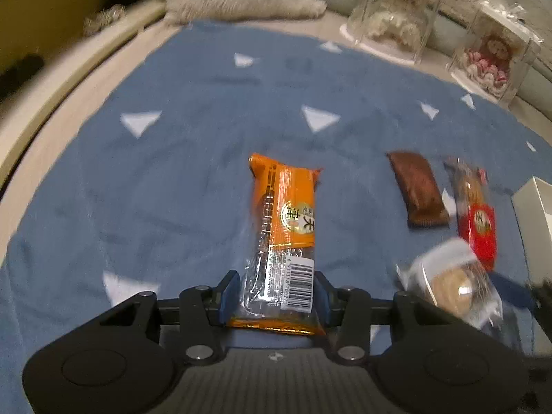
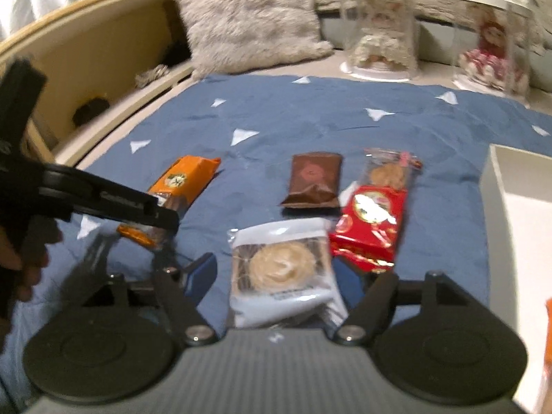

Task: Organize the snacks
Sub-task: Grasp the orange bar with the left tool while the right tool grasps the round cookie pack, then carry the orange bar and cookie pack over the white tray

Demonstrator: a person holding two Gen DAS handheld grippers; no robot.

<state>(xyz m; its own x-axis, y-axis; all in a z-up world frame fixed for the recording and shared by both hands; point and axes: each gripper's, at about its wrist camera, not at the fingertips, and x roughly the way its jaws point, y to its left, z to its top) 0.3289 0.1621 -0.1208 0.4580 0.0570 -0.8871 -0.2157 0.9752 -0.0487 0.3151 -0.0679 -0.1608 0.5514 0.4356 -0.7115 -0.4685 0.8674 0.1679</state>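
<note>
My left gripper (image 1: 276, 293) is shut on the near end of an orange snack pack (image 1: 284, 220), which also shows in the right wrist view (image 2: 183, 183) under the left tool. My right gripper (image 2: 276, 276) has its blue pads on either side of a white-and-clear cookie pack (image 2: 281, 269); the jaws look wide and I cannot tell whether they press it. The cookie pack also shows in the left wrist view (image 1: 452, 276). A brown pack (image 2: 314, 181) and a red cracker pack (image 2: 374, 214) lie on the blue cloth (image 2: 310, 117).
A white box (image 2: 517, 214) stands at the right edge of the cloth. A furry grey pillow (image 2: 248, 17) and two clear cases holding dolls (image 2: 379, 31) stand at the back. A wooden bed frame (image 2: 86, 55) runs along the left.
</note>
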